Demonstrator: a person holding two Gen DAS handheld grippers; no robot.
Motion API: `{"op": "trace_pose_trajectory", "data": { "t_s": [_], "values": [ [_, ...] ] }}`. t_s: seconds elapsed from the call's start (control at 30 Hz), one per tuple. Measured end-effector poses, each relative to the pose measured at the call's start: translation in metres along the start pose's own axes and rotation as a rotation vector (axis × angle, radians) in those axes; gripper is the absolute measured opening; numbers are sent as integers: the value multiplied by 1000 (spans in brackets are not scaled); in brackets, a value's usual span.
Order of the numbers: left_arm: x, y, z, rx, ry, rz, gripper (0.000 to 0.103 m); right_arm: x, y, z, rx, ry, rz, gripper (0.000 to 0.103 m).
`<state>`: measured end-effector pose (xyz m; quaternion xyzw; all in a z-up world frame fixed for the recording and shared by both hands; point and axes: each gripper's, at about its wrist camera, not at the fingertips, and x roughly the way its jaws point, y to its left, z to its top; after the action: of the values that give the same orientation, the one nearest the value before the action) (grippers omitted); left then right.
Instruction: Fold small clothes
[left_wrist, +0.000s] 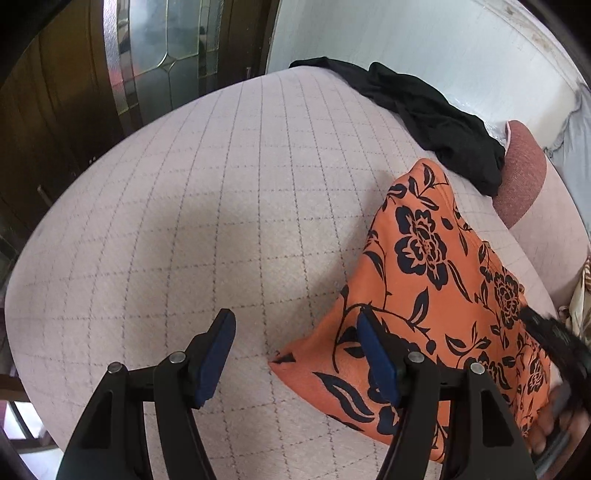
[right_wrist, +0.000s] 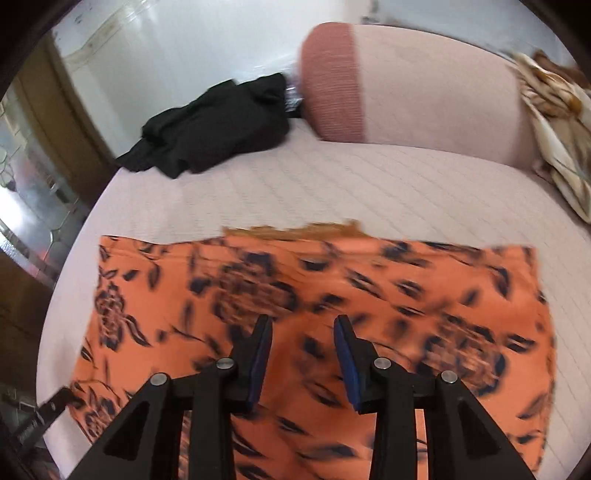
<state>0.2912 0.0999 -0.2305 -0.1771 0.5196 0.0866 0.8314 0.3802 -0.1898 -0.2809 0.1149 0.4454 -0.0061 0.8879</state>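
Orange cloth (right_wrist: 314, 314) with a black floral print lies flat on my side of the bed (left_wrist: 184, 221), spread wide as a rough rectangle, one brownish edge peeking out along its far side (blurred in the right wrist view). I have the left gripper (left_wrist: 295, 354) over the cloth's corner, jaws apart, one finger above the print and the other above bare bedcover. My right gripper (right_wrist: 303, 354) hangs over the cloth's middle, jaws apart too. A black garment (right_wrist: 214, 125) lies crumpled at the bed's far edge, beside a pink bolster (right_wrist: 406, 85).
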Motion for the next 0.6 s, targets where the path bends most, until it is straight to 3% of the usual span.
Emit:
{"op": "trace_pose_trajectory", "data": {
  "t_s": [0.13, 0.2, 0.27, 0.33, 0.4, 0.5, 0.6],
  "values": [
    [7, -1, 0, 8, 33, -14, 69, 60, 24, 9, 10, 128, -51, 39],
    [7, 1, 2, 5, 35, -17, 69, 62, 23, 17, 42, 89, -54, 39],
    [6, 2, 4, 7, 23, -11, 69, 61, 15, 23, 125, 124, -16, 39],
    [4, 3, 8, 9, 11, -7, 69, 45, 3, 20, 195, 102, 53, 39],
    [1, 4, 9, 6, 2, -14, 69, 19, -11, 11, 199, 64, 65, 39],
    [-6, 2, 9, 21, -25, -9, 69, -27, -40, -19, 216, 25, 136, 39],
    [-11, 0, 6, 32, -40, -20, 69, -69, -72, -58, 271, 8, 164, 61]
  ]
}}
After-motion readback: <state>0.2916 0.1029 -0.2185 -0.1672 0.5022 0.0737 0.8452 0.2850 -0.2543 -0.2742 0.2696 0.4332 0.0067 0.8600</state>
